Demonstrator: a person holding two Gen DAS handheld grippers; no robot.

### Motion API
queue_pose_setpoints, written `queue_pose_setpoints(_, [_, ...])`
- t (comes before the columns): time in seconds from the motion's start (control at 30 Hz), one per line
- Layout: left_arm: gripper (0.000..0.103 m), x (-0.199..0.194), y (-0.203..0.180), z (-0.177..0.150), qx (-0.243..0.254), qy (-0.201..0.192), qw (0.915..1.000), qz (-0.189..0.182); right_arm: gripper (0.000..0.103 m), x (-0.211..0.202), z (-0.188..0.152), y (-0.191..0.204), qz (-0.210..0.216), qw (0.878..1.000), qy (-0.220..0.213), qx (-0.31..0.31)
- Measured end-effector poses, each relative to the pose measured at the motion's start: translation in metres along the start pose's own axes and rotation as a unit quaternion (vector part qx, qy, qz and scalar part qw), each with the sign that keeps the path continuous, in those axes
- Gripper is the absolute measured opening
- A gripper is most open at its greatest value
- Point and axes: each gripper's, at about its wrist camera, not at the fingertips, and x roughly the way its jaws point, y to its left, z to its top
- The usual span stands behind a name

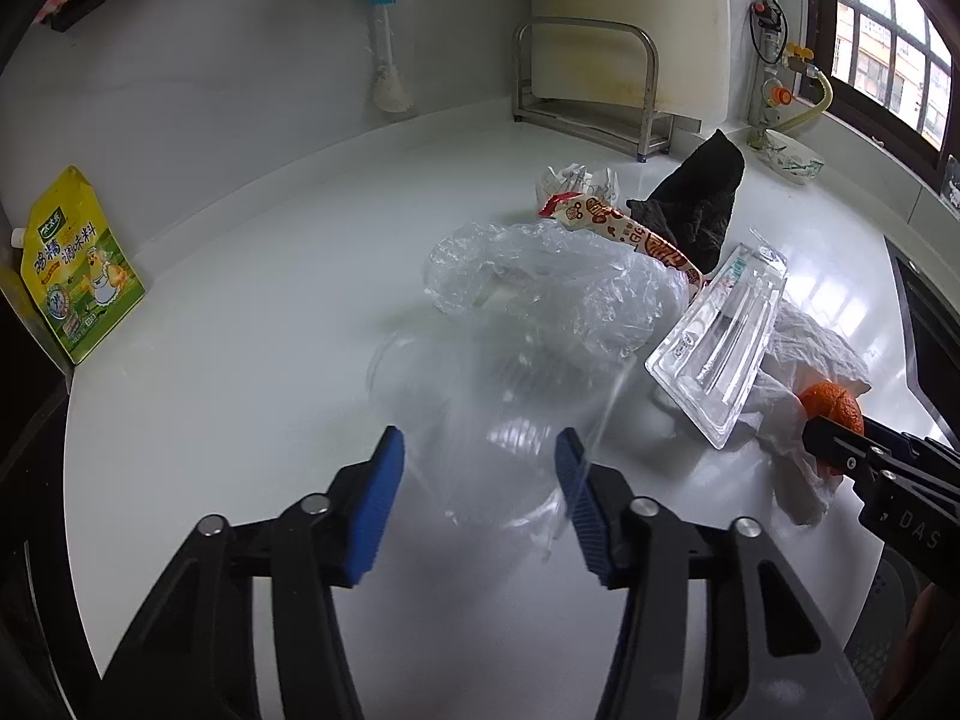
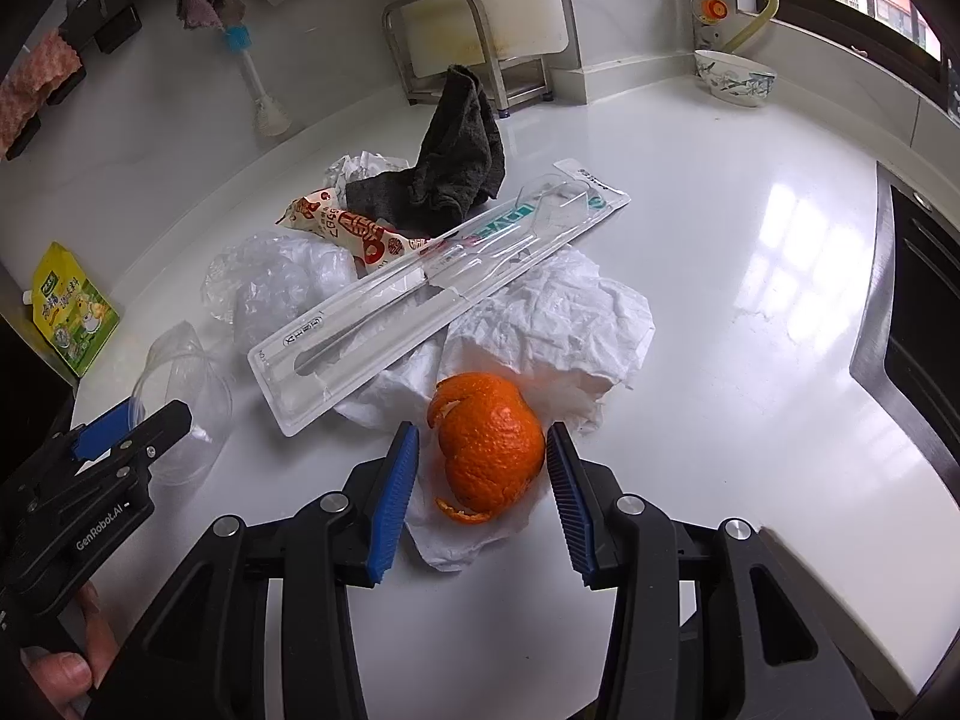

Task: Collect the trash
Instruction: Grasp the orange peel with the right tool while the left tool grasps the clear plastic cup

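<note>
A clear plastic cup [image 1: 480, 396] lies on its side on the white counter [image 1: 252, 312], blurred in the left wrist view. My left gripper [image 1: 480, 450] has its blue pads against the cup's sides. An orange peel [image 2: 492, 456] rests on a crumpled white tissue [image 2: 558, 324]. My right gripper [image 2: 480, 450] straddles the peel, open: the right pad touches it and the left pad stands clear. Behind lie a clear blister pack [image 2: 432, 294], a crumpled plastic bag [image 1: 558, 282], a red-and-cream snack wrapper [image 1: 618, 222] and a dark cloth [image 2: 462, 162].
A yellow seasoning pouch [image 1: 78, 264] leans at the counter's left edge. At the back stand a metal rack [image 1: 588, 84], a hanging brush [image 1: 384, 60] and a patterned bowl [image 2: 735, 81]. A dark cooktop [image 2: 912, 312] borders the right side.
</note>
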Motion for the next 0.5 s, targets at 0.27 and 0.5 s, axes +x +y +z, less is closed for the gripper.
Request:
queue_pose_setpoints(0.27, [0.006, 0.001, 0.006, 0.005, -0.002, 0.005, 1.0, -0.007, 0.043, 0.0, 0.004, 0.001, 0.002, 1.0, -0.003, 0.003])
queue_pose_setpoints(0.5, [0.006, -0.007, 0.011, 0.008, 0.0, 0.001, 1.0, -0.005, 0.042, -0.003, 0.003, 0.002, -0.003, 1.0, -0.01, 0.0])
